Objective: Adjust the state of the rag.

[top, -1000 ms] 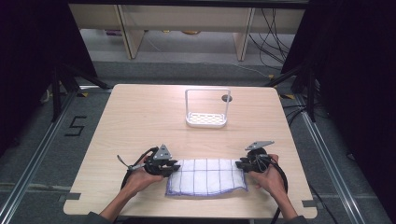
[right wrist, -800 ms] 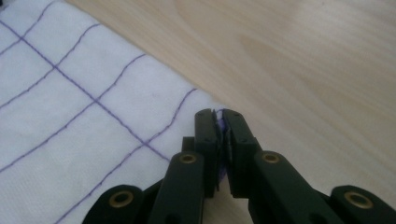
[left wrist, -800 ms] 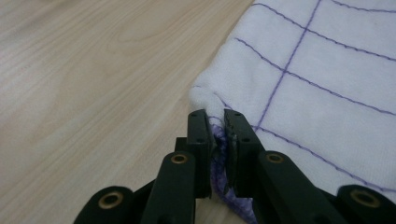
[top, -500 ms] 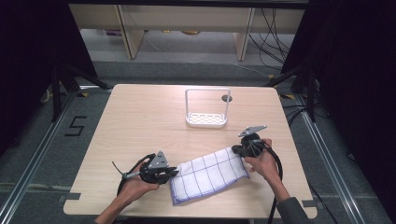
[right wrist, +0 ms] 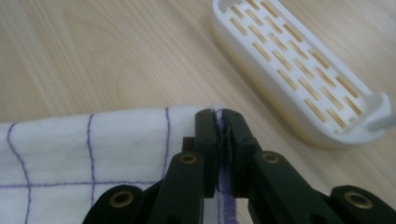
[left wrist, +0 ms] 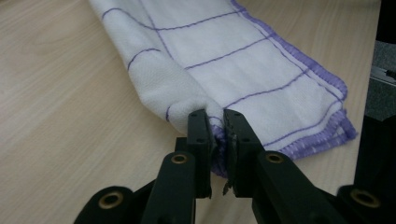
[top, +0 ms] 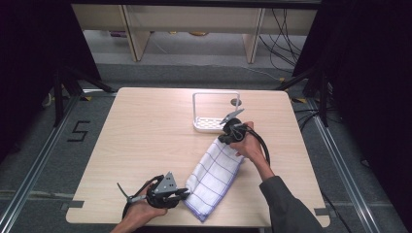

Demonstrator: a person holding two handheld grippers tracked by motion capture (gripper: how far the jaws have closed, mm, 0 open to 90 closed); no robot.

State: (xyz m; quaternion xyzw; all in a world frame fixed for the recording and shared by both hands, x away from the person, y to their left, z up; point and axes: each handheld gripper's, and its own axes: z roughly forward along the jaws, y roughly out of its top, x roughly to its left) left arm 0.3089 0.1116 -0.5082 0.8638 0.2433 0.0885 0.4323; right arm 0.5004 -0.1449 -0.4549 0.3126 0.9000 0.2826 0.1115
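A white cloth with purple check lines (top: pixel 214 177) lies stretched diagonally on the wooden table, from the near edge up toward the rack. My left gripper (top: pixel 183 193) is shut on its near corner; in the left gripper view the cloth (left wrist: pixel 233 60) bunches between the closed jaws of the left gripper (left wrist: pixel 216 117). My right gripper (top: pixel 224 137) is shut on the far corner, just in front of the rack. In the right gripper view the cloth (right wrist: pixel 93 149) has its hem pinched in the right gripper (right wrist: pixel 218 116).
A white slotted rack with an upright wire handle (top: pixel 214 126) stands at the table's middle back, close beyond my right gripper; its tray (right wrist: pixel 299 70) lies to the upper right in the right gripper view. The table edge (top: pixel 194 224) runs just below the cloth's near end.
My right gripper has carried its corner of the cloth away from the near edge toward the rack, swinging the cloth from level to diagonal. The left gripper shifted slightly nearer the table's front edge.
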